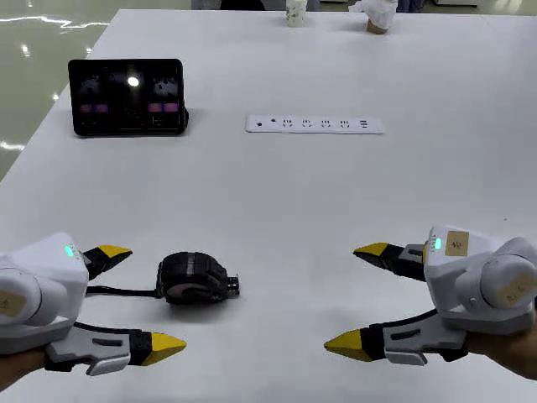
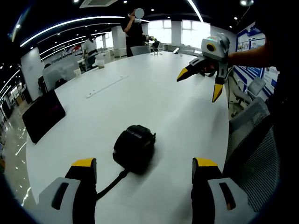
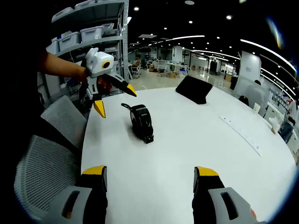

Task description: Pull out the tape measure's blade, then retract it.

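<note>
Tape measure [image 1: 197, 279]: black case on the white table [image 1: 336, 193], near the front edge, just beside the left gripper [image 1: 153, 296] and well apart from the right gripper [image 1: 342, 295].
Blade: none shows outside the case; only a small stub, likely the hook, sits at the case mouth.
Progress: by my reading nothing is done yet. The pull-out is not started, so the retract is not started either.
Left to do: steady the case, catch the hook, draw the blade out, then let it run back in.
Left gripper state: jaws spread wide and empty, one on each side of the strap [image 1: 117, 291], touching neither strap nor case.
Right gripper state: jaws spread wide and empty, hovering over bare table with its tips aimed at the case mouth.
Pointing: the mouth end faces the right gripper, and the strap trails the opposite way toward the left gripper.
Long axis: runs left to right across the table, roughly along the line between the two grippers, as the head view shows.
Pose: the case seems to stand on its base with a round face toward the person, though I cannot tell for sure.
Likely pairing: left on the case, right on the hook.
Background: a tablet [image 1: 127, 96] and a power strip [image 1: 315, 124] lie farther back, well apart from the work.
</note>
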Available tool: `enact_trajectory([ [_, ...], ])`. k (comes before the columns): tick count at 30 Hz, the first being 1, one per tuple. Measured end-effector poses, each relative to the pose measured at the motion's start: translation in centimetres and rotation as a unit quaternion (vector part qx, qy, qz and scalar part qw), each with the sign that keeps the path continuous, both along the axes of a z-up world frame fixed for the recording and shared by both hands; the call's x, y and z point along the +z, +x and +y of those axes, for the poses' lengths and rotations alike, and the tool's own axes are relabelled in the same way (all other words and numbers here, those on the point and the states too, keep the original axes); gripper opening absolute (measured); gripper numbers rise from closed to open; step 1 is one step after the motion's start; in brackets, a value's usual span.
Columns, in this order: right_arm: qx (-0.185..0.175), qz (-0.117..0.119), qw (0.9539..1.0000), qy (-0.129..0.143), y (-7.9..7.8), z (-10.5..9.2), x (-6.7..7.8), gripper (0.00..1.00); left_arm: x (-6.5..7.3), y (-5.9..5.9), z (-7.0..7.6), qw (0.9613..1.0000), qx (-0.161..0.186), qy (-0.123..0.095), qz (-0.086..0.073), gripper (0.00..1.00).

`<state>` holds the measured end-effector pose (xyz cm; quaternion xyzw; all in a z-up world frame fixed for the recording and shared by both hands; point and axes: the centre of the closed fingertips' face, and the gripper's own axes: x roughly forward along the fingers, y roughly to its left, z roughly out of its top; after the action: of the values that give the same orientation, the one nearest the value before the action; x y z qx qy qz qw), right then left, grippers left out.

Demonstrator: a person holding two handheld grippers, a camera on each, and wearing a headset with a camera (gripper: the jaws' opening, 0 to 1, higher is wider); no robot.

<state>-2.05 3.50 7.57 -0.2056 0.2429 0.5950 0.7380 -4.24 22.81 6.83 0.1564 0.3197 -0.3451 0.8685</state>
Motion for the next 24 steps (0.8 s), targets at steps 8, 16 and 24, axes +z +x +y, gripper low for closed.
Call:
enact_trajectory([
  [8, 0.036, -0.006, 0.9993, -0.008, 0.5, 1.4, -0.9, 0.73, -0.5, 0.4, -0.1, 0.9996, -0.024, 0.009, 0.007, 0.75],
  [16, 0.067, -0.007, 0.9977, -0.009, 0.9, 3.0, -1.7, 0.68, -1.0, 1.1, -0.3, 0.9989, -0.042, 0.018, 0.012, 0.68],
  [24, 0.100, -0.011, 0.9949, -0.011, 1.5, 4.5, -2.6, 0.61, -1.4, 1.8, -0.5, 0.9975, -0.065, 0.027, 0.010, 0.60],
])
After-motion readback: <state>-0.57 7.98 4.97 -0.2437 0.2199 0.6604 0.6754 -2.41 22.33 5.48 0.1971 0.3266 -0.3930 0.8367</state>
